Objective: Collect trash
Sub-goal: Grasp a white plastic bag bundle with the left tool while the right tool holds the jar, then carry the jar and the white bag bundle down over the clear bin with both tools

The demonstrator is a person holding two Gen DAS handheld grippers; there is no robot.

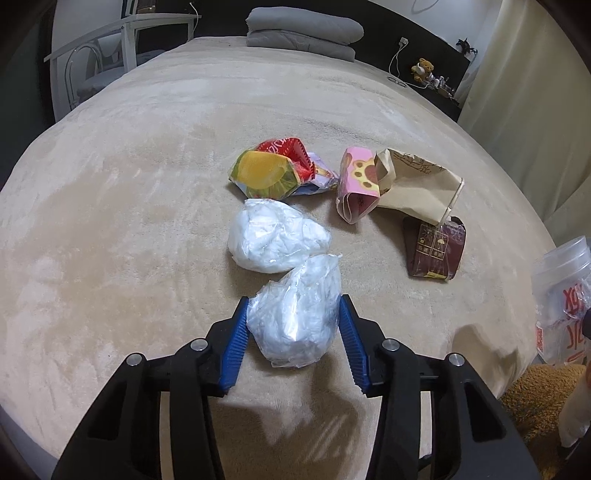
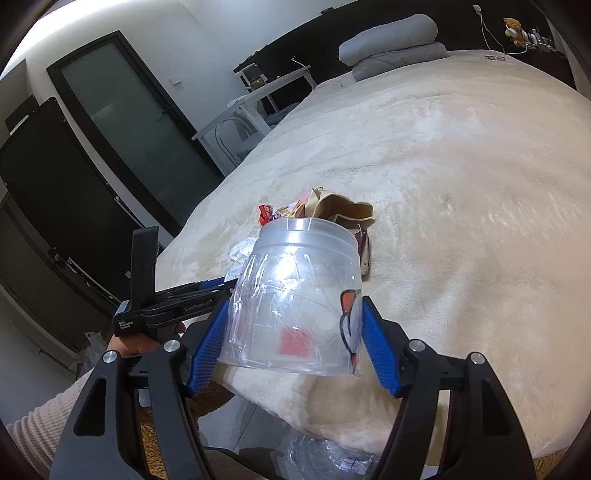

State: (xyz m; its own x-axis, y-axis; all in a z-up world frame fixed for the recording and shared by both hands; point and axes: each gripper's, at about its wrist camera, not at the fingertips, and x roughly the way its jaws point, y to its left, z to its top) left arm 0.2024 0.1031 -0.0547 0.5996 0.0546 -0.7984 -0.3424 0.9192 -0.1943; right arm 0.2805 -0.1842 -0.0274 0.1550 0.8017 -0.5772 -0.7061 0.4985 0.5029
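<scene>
1. Beige plush covers the bed (image 1: pixel 129 184), and every piece of trash lies on it; places below are given relative to the nearer crumpled plastic wad (image 1: pixel 295 317).
2. Clamped on that nearer crumpled plastic wad is the left gripper (image 1: pixel 293 315): both blue pads (image 1: pixel 236 343) press its sides, so it is grasping the wad, which rests on the blanket.
3. Just beyond the wad and touching it lies a second white plastic wad (image 1: pixel 275 236).
4. Farther beyond sits a crushed snack wrapper (image 1: pixel 275 173) in yellow, green and red.
5. Beyond and to the right of the wad lie a pink carton (image 1: pixel 356 184) and, against it, a brown paper bag (image 1: pixel 417 184).
6. Nearer than the bag, still right of the wad, is a dark red box (image 1: pixel 437 251), well apart from the wad.
7. Far right of the wad, at the bed's edge, the right gripper (image 2: pixel 293 332) is clenched on a clear plastic container (image 2: pixel 295 295), held tilted with its mouth toward the trash pile.
8. A hand (image 2: pixel 136 345) with a pale knit sleeve (image 2: pixel 33 417) holds the left gripper's handle in the right wrist view.
9. Far beyond the wad, at the head of the bed, a folded grey quilt (image 1: pixel 303 31) lies.
</scene>
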